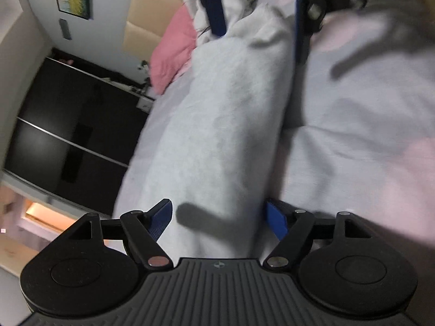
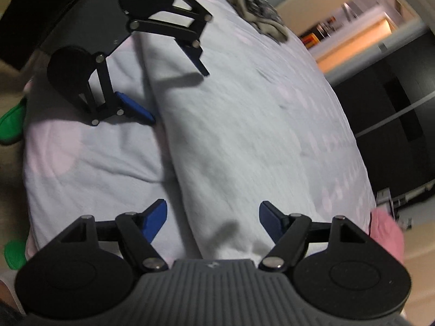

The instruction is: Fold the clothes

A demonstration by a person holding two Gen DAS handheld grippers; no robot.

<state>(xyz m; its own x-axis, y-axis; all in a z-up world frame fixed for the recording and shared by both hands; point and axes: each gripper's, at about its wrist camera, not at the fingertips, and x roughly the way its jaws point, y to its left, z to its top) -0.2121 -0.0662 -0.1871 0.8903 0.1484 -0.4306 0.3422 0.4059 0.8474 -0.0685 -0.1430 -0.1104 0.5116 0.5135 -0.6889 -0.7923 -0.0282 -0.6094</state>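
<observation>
A white garment [image 1: 217, 125] lies folded into a long strip on the pale bed sheet [image 1: 353, 135]. It also runs up the middle of the right wrist view as a white strip [image 2: 231, 135]. My left gripper [image 1: 219, 217] is open over one end, its blue fingers [image 1: 163, 216] standing apart to either side of the cloth. My right gripper [image 2: 213, 217] is open over the opposite end, also straddling the strip. Each gripper shows in the other's view: the right gripper [image 1: 258, 38] at the top, the left gripper [image 2: 176, 95] at upper left. Neither pair of pads presses the fabric.
A pink pillow [image 1: 174, 54] and a beige headboard [image 1: 152, 13] lie beyond the strip. A dark sliding wardrobe [image 1: 68, 125] stands beside the bed. A knitted grey-beige throw [image 2: 244, 2] lies at the bed's far edge, and green items [image 2: 11, 122] sit at its left side.
</observation>
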